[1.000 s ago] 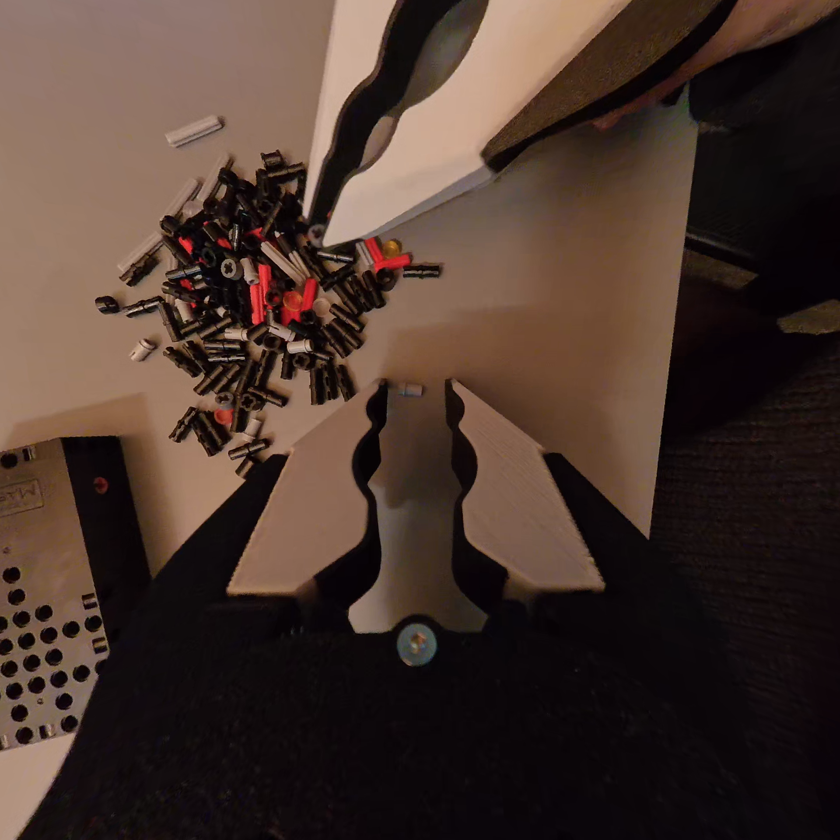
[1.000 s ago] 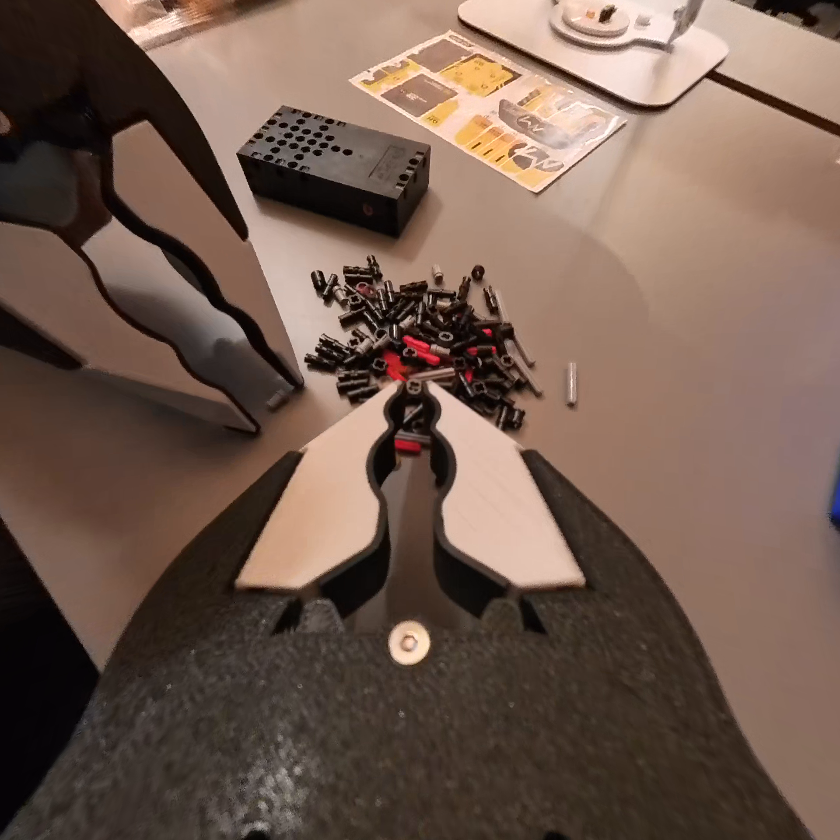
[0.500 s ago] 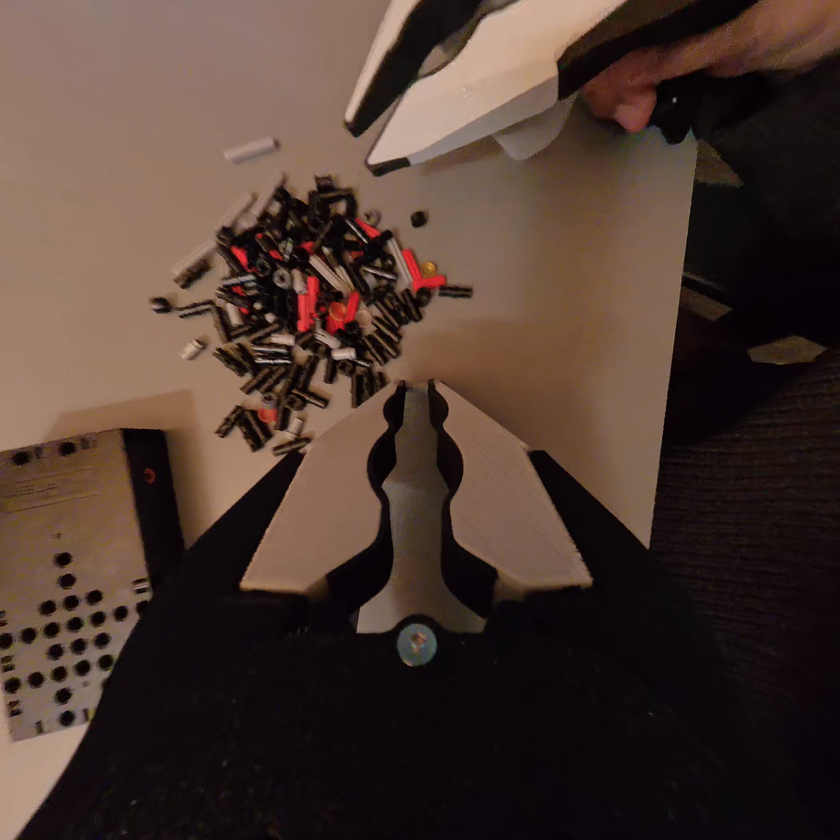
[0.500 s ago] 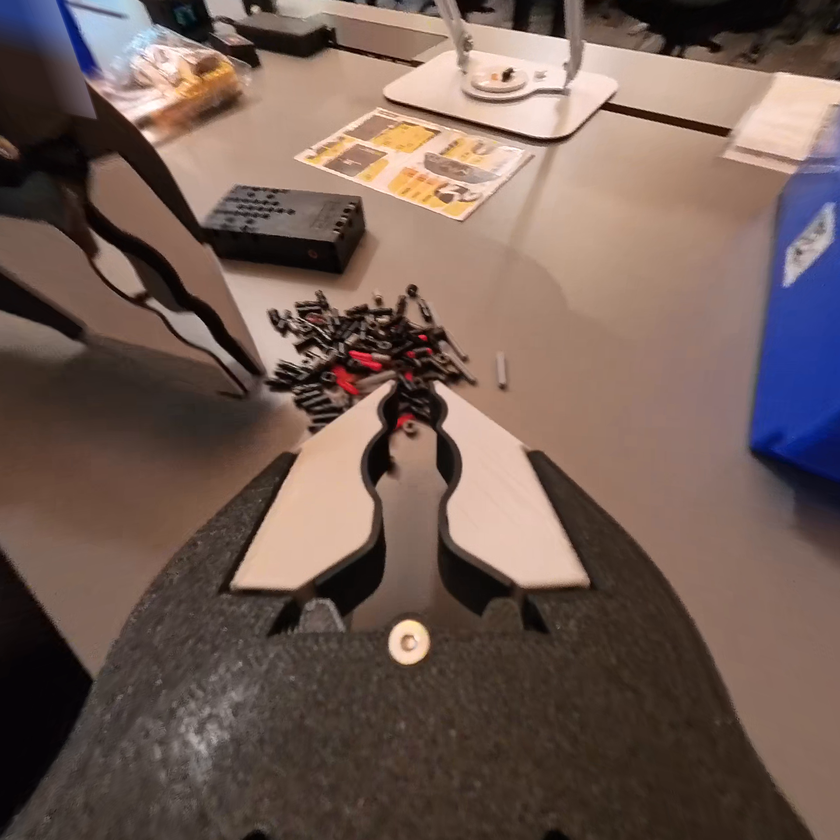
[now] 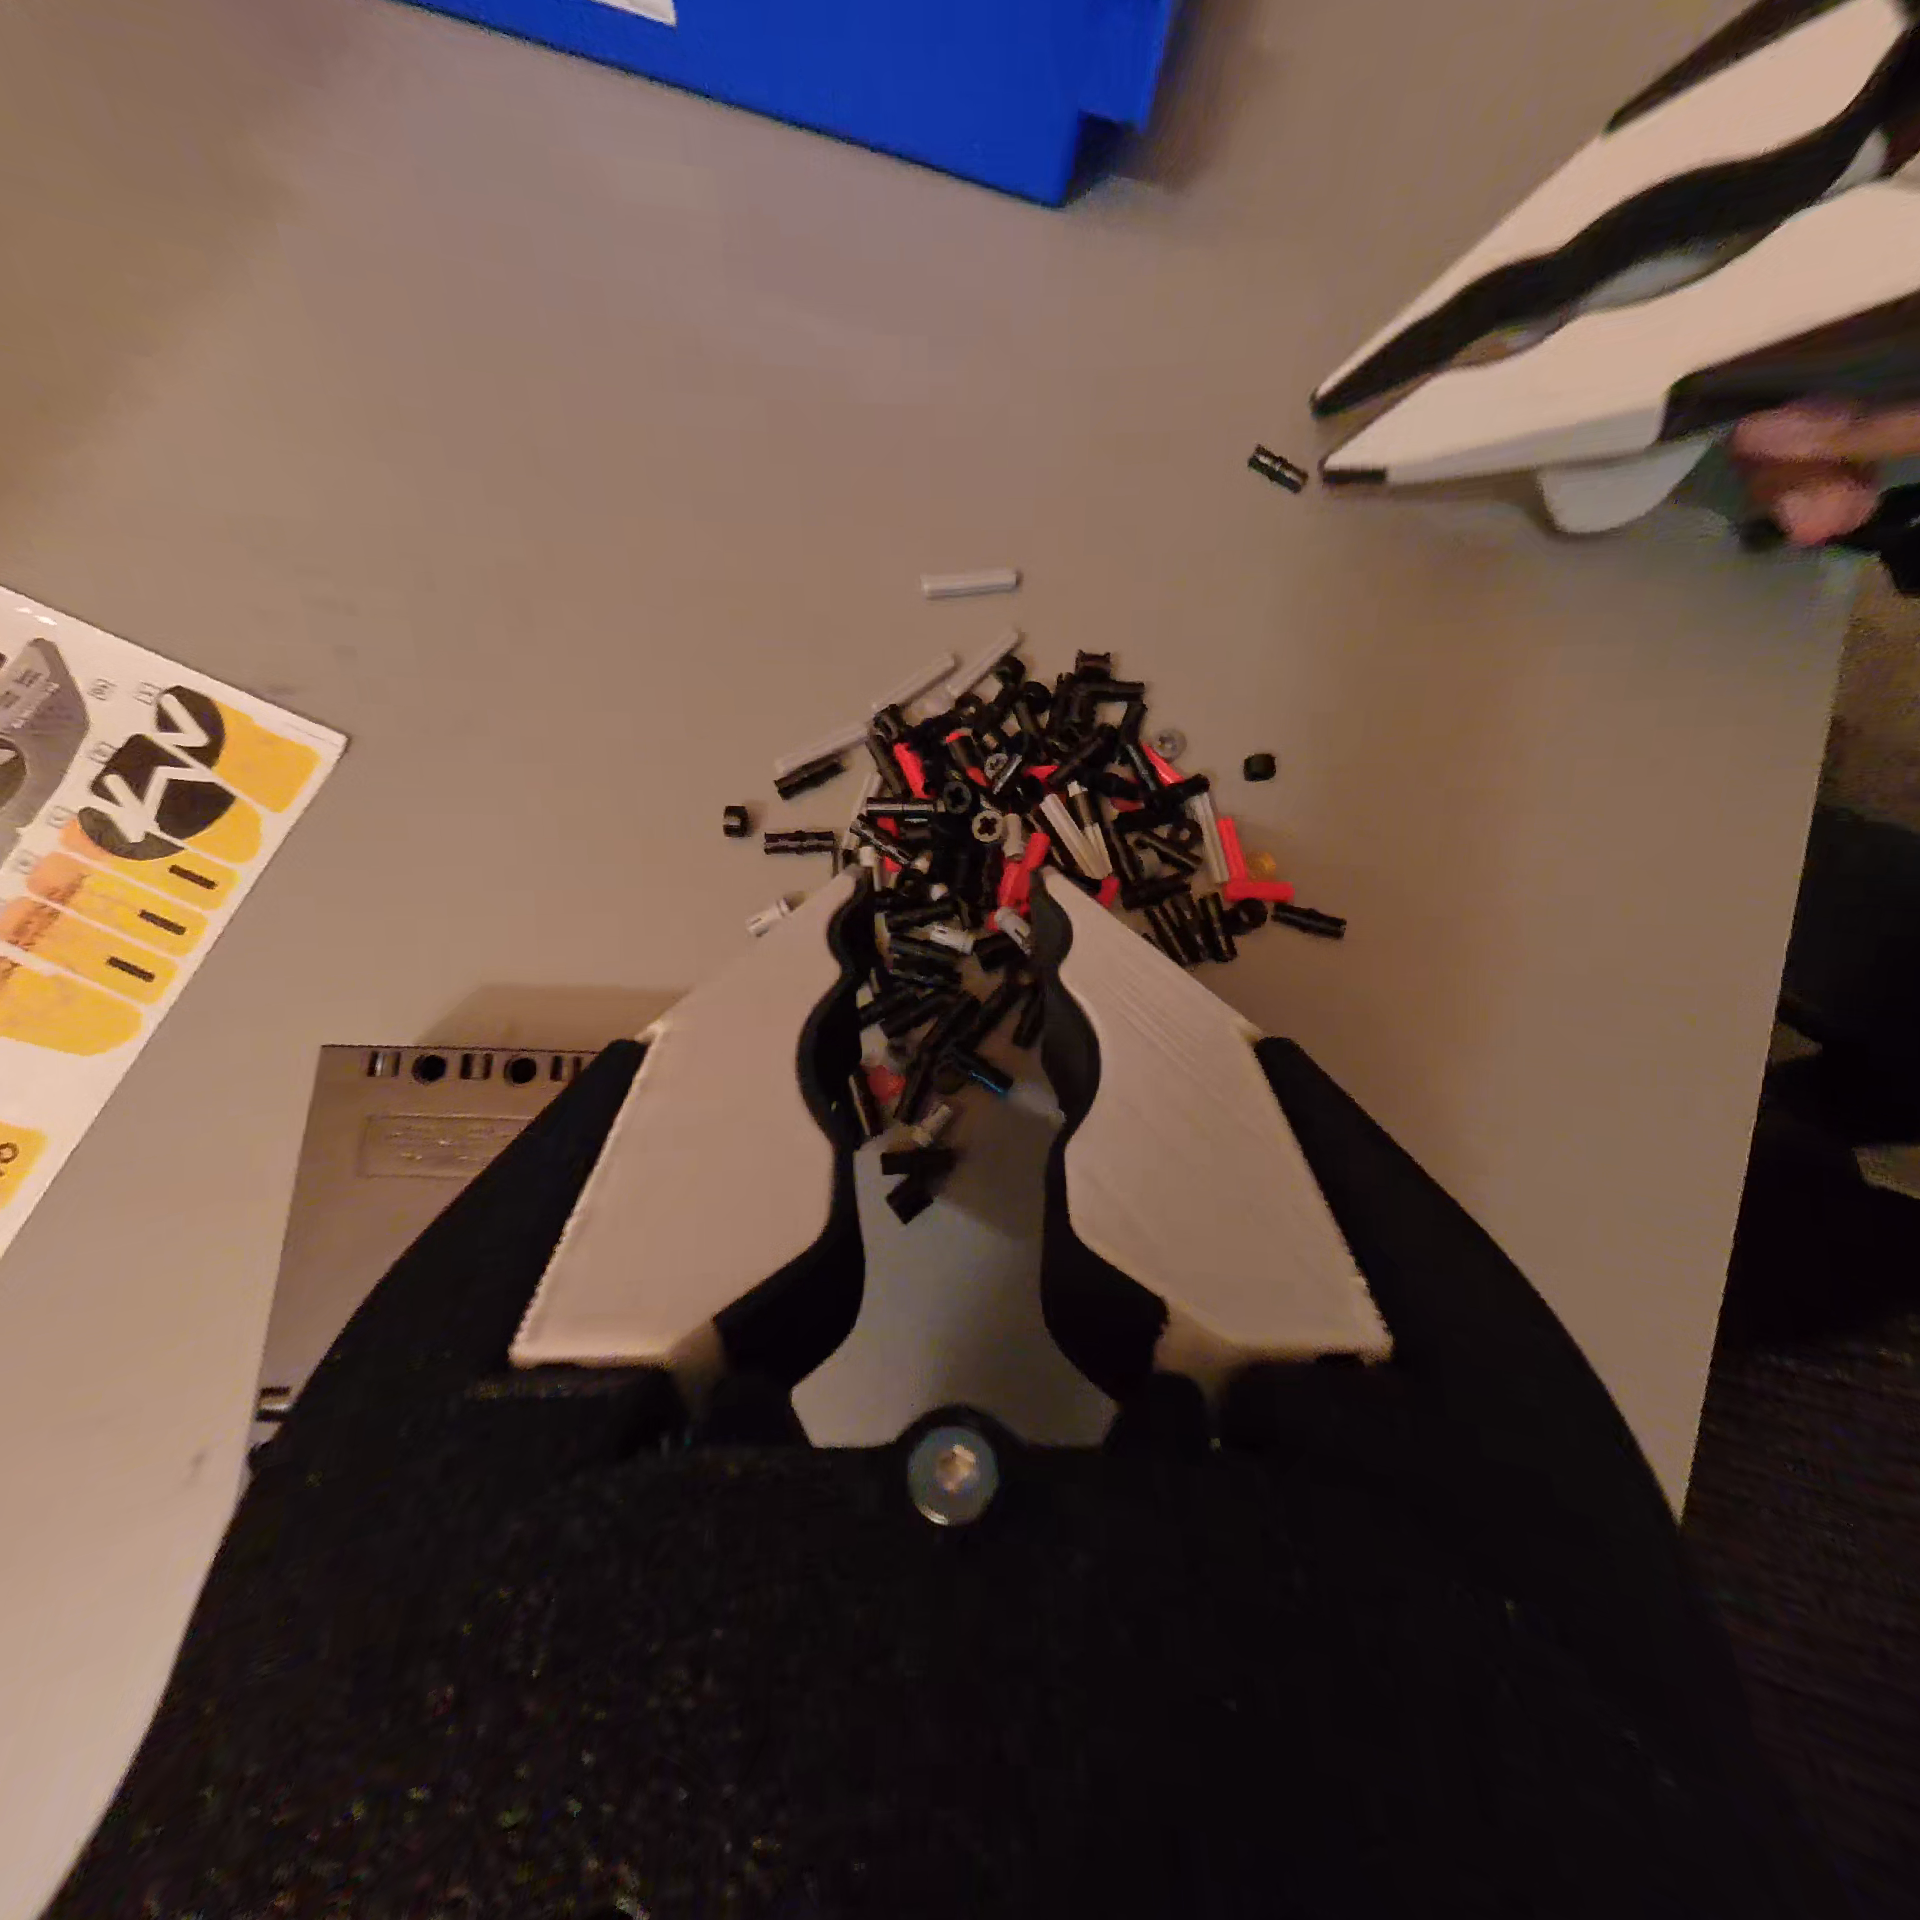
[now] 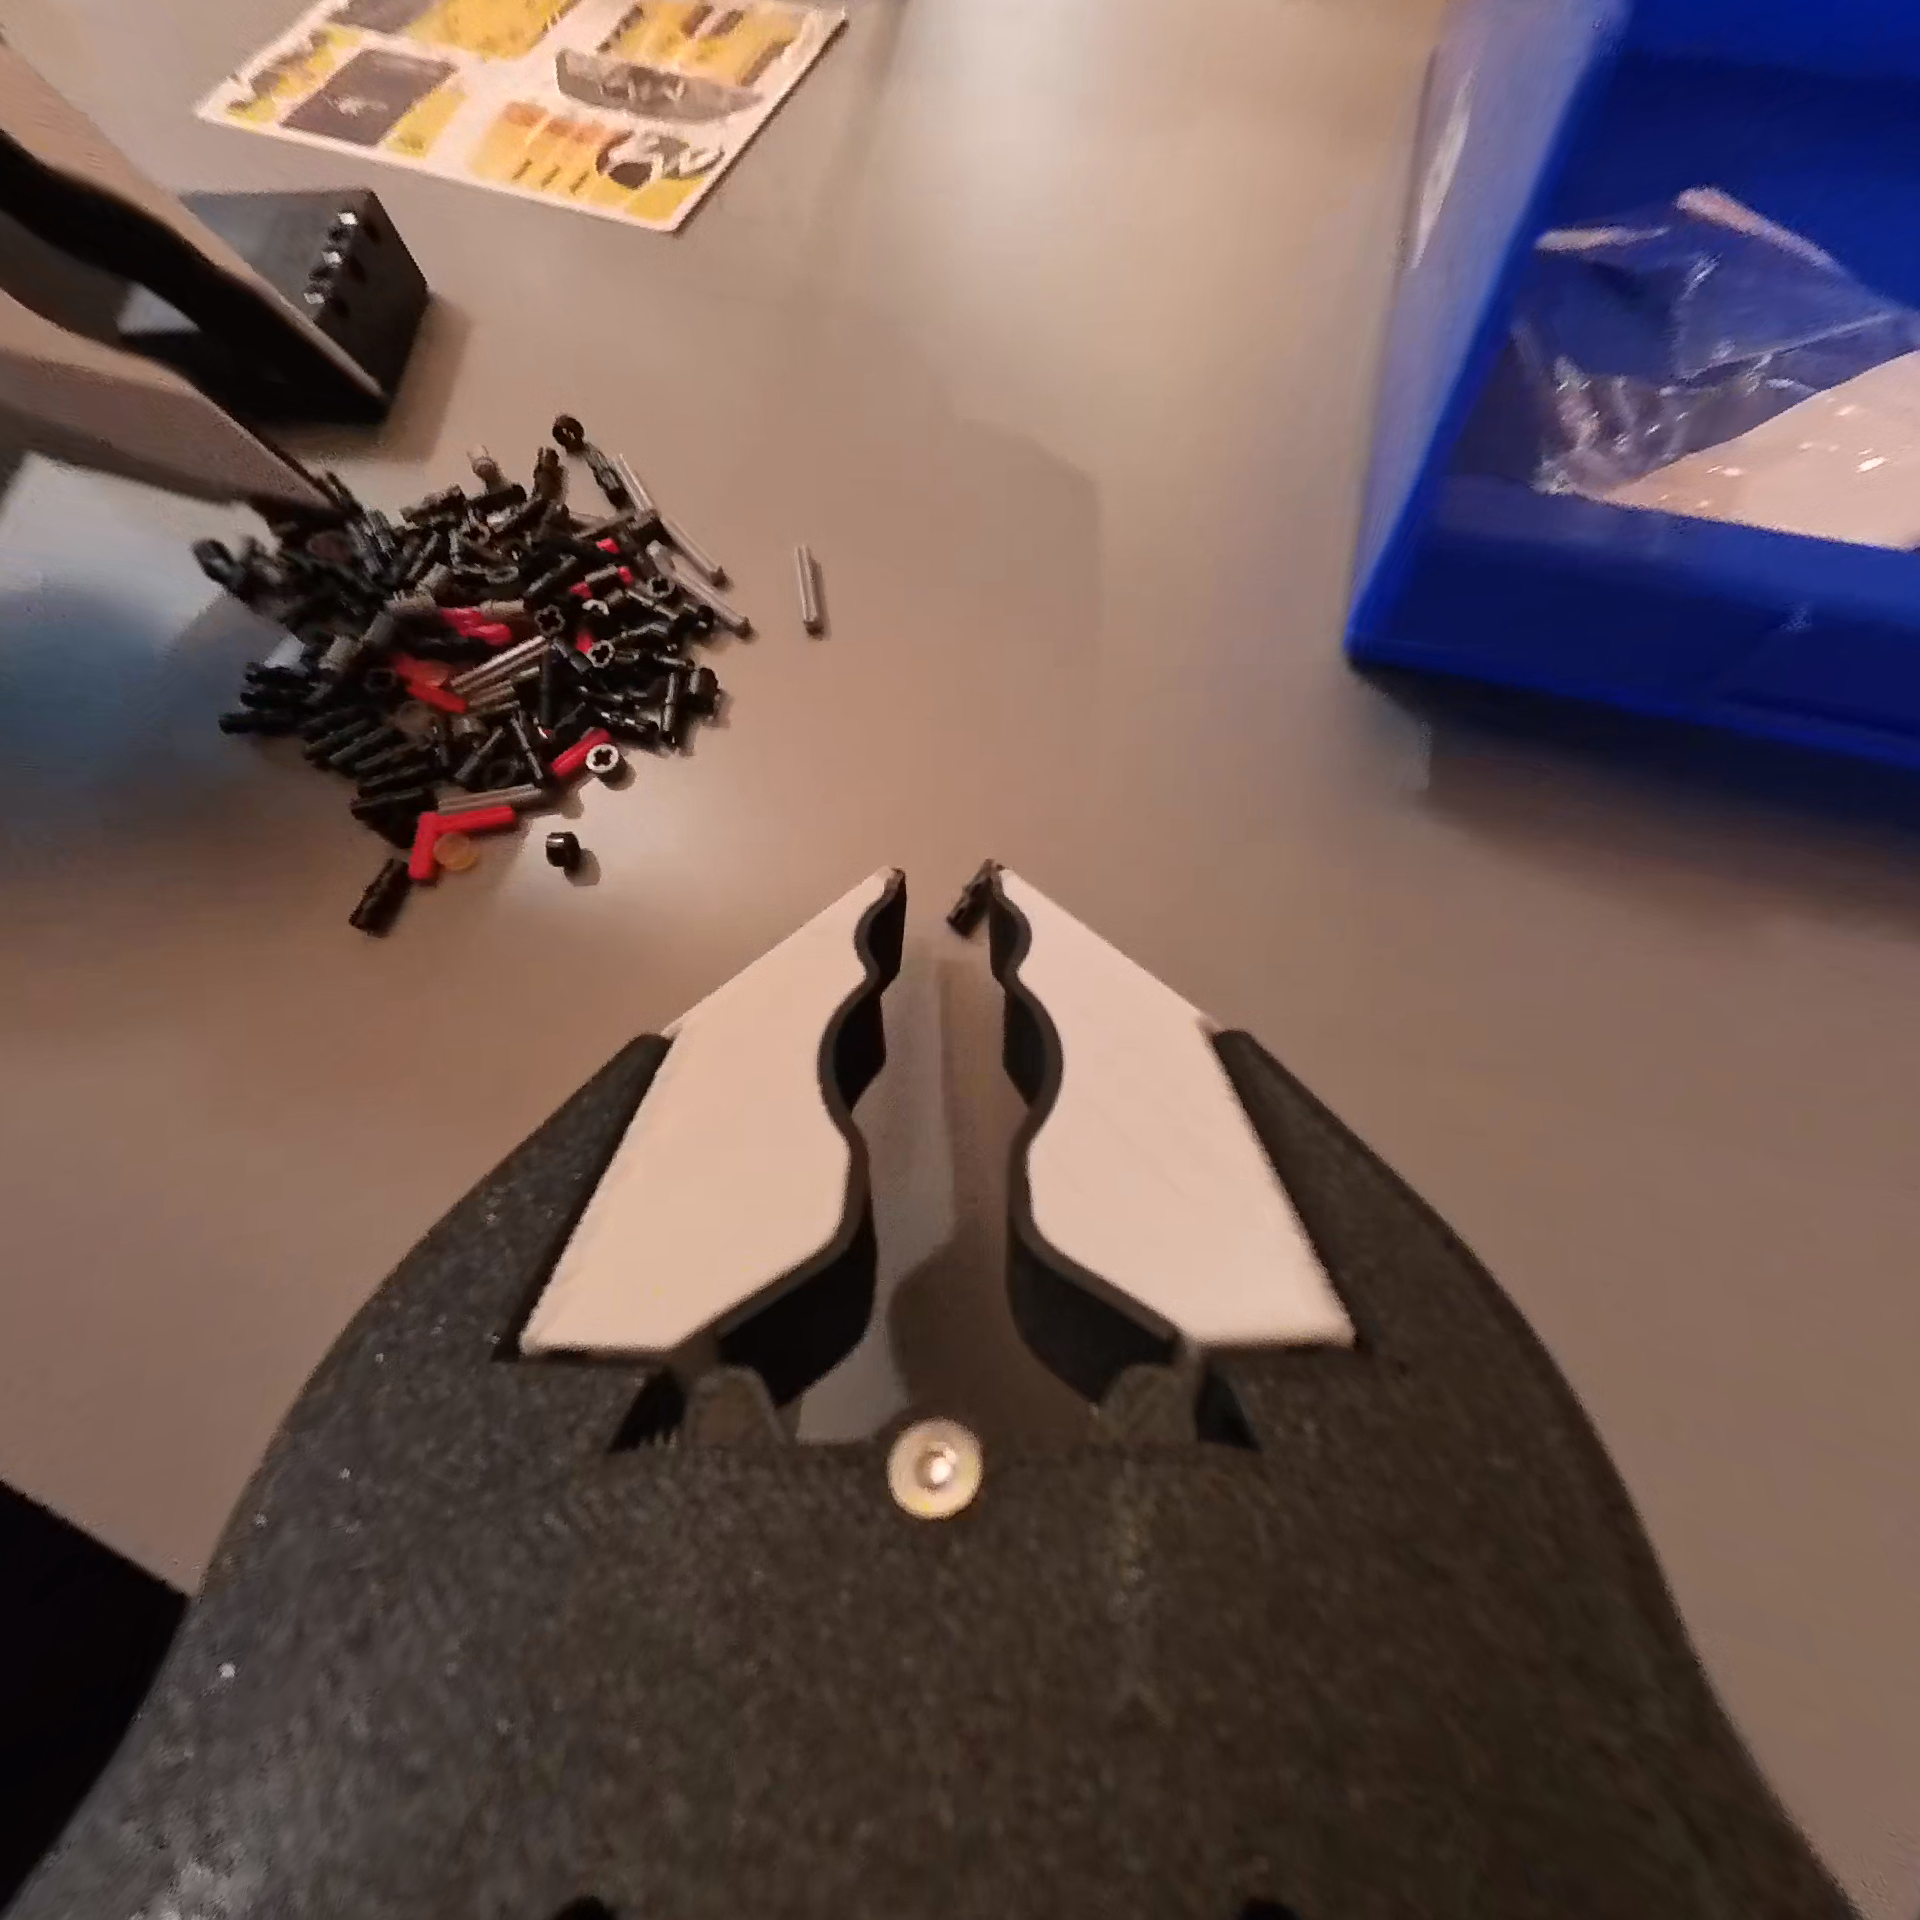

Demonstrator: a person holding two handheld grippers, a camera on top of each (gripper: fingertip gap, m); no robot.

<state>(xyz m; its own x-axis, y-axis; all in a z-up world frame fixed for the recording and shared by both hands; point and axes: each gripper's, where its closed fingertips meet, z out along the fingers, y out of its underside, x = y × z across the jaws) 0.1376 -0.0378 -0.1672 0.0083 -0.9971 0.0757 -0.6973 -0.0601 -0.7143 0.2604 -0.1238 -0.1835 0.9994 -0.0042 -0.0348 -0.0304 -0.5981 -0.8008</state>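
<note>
Withdrawn from the connector-pin pile [image 5: 1039, 821], right tongs [image 6: 943, 875] stand slightly apart beside one stray black pin [image 6: 969, 902]; left tongs [image 5: 951, 885], parted, straddle the pile's near edge; pins likely light, stiff, slick, best pinched mid-shaft.

Bare worktop [image 6: 1091, 520] lies between the heap of small pegs [image 6: 468, 644] and the blue bin [image 6: 1621, 499], with only a loose grey pin [image 6: 808, 588] there. The black block [image 6: 312, 301] and sticker sheet [image 6: 540, 104] crowd the heap's far side; the near edge lies close.
</note>
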